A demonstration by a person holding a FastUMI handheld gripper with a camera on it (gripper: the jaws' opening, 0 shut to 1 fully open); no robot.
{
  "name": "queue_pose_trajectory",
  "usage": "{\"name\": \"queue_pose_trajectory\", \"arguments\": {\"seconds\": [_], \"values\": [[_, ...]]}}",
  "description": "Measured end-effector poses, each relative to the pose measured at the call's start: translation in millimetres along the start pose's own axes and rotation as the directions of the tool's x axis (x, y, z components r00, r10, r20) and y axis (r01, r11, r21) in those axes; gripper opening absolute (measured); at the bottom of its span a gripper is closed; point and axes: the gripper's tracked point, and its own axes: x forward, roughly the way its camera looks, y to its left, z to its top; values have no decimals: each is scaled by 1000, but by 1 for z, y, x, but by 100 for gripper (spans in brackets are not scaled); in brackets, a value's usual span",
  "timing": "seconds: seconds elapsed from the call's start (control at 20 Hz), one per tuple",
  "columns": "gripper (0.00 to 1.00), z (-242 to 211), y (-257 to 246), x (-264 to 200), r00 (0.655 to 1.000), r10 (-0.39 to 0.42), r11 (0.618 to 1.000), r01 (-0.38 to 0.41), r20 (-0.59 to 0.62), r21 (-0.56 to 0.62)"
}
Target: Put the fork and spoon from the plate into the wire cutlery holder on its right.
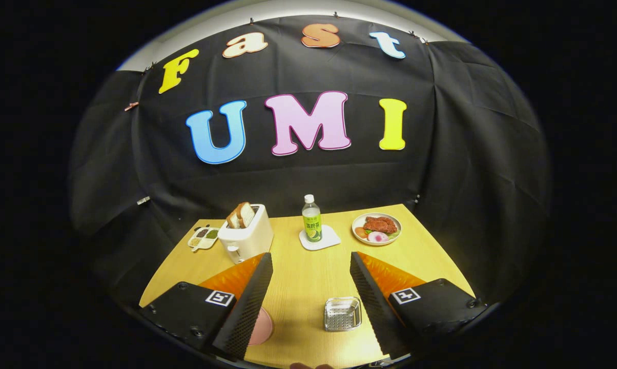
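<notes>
1. Gripper view: the gripper (pixel 311 266) holds its two black, dotted fingers (pixel 247 307) wide apart, gripping nothing.
2. One square wire cutlery holder (pixel 343 313) sits between them on the wooden table (pixel 303 277).
3. One round pink plate (pixel 262 328) is partly hidden behind the left finger.
4. Beyond stand one toaster (pixel 245 238) and one bottle (pixel 311 219).

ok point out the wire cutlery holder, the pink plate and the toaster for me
wire cutlery holder (pixel 343 313), gripper view, on its mesh floor, between the open gripper fingers.
pink plate (pixel 262 326), gripper view, on the visible rim beside the left finger.
toaster (pixel 247 238), gripper view, on its white side, beyond the fingers.
</notes>
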Motion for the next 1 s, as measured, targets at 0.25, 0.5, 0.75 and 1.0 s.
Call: {"name": "queue_pose_trajectory", "arguments": {"seconds": [0.25,0.5,0.75,1.0], "values": [[95,-31,28,10,994,69,998,-68,-79,10],[94,-62,49,23,980,99,995,-102,-174,-6],[94,-115,89,42,934,137,988,-152,-331,-21],[94,-190,125,41,835,166,983,-180,-525,24]]}}
